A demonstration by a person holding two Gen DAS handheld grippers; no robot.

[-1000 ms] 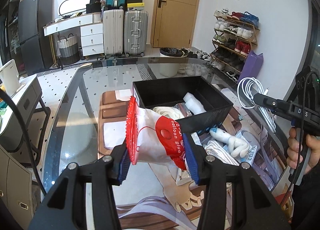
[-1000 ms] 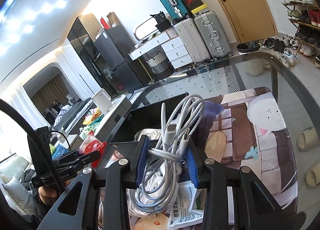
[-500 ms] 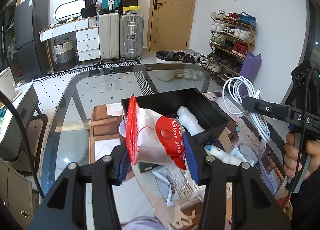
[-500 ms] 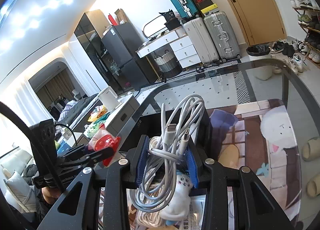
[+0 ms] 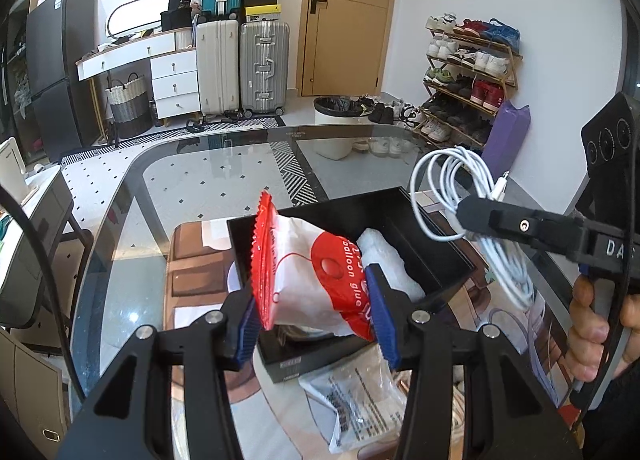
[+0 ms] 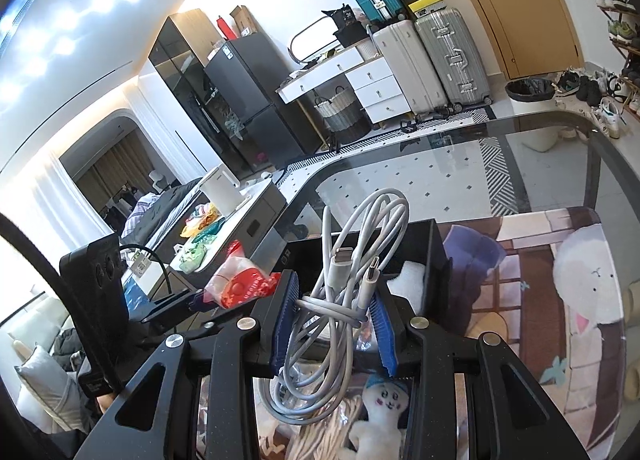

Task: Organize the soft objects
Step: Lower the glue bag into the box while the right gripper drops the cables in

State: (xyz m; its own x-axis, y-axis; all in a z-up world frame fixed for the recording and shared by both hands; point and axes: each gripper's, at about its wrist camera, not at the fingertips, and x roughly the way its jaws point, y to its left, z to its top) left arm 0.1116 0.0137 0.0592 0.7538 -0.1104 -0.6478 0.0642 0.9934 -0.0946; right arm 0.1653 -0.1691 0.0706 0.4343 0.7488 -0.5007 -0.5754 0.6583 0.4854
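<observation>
the left tool (image 5: 316,320) is clenched on a red and white packet (image 5: 308,280), its blue pads pressing the packet's two sides. the packet is puffy and crinkled, white in the body with a red serrated seal along its upper left edge and a red round patch printed "balloon glue". it hangs in the air over the near left corner of the black box (image 5: 440,256), which stands on the glass counter (image 5: 192,188). inside the box lies a white wrapped bundle (image 5: 384,260), soft and wrinkled.

the right tool (image 6: 334,324) is clenched on a coiled white cable (image 6: 344,292), gripped at the wrap that ties its loops together. the loops rise above the pads and sag below them, and two plugs, one flat and one rounded, stick up near the middle. in the left wrist view the cable (image 5: 480,200) hangs just beyond the right wall of the box, above the counter.

on the counter in front of the box lies a clear printed bag (image 5: 356,400). under the right tool lies a white plush toy (image 6: 380,416) with a drawn face and blue hair, beside a beige rope bundle (image 6: 320,436). a cartoon mat (image 6: 560,280) covers the counter under the box.
</observation>
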